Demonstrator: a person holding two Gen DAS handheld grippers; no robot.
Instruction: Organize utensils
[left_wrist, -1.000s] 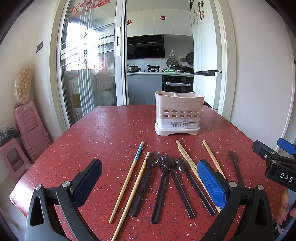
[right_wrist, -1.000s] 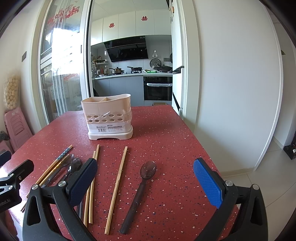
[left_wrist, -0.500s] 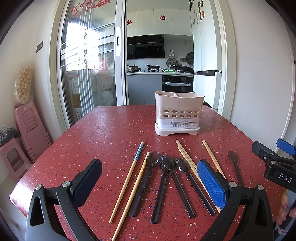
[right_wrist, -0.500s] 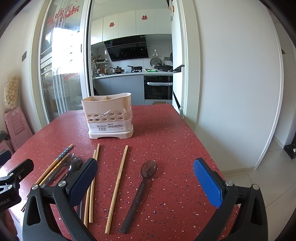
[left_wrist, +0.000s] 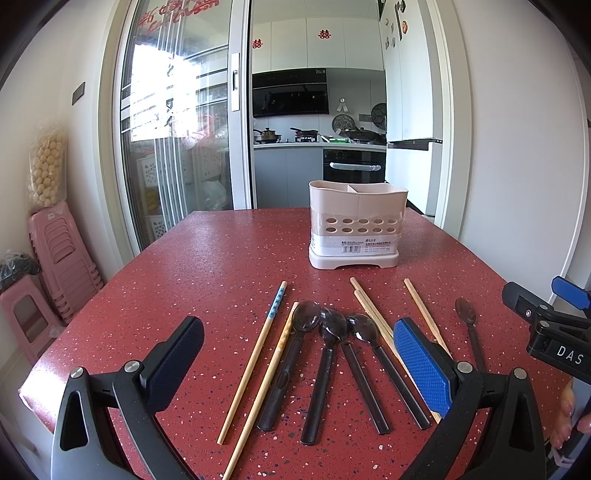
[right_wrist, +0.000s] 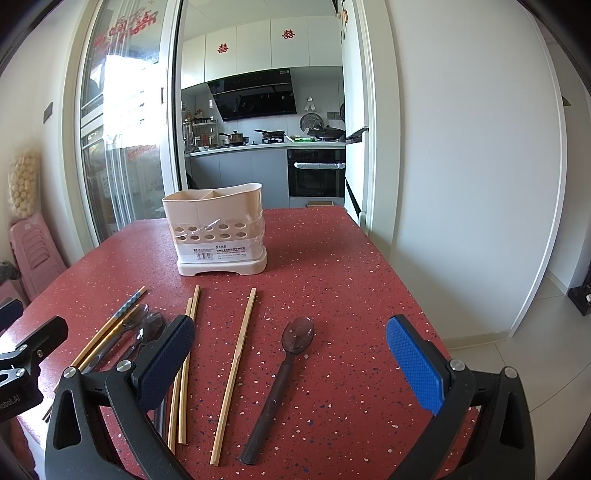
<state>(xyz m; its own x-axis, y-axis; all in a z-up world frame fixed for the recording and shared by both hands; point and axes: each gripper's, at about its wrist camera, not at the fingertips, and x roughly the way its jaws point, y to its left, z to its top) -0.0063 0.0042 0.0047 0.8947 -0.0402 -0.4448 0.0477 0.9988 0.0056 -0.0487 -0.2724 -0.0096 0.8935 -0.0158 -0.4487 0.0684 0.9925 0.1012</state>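
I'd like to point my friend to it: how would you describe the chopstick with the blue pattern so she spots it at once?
Start at the beige utensil holder on the red speckled table. In front of it utensils lie in a row; the patterned chopstick is the leftmost. Only it has a blue band near its far end; the others are plain wood.

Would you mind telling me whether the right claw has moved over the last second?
Yes, slightly: in the right wrist view the utensil holder and lone spoon have slid a little rightward, so the open right claw has drifted left.
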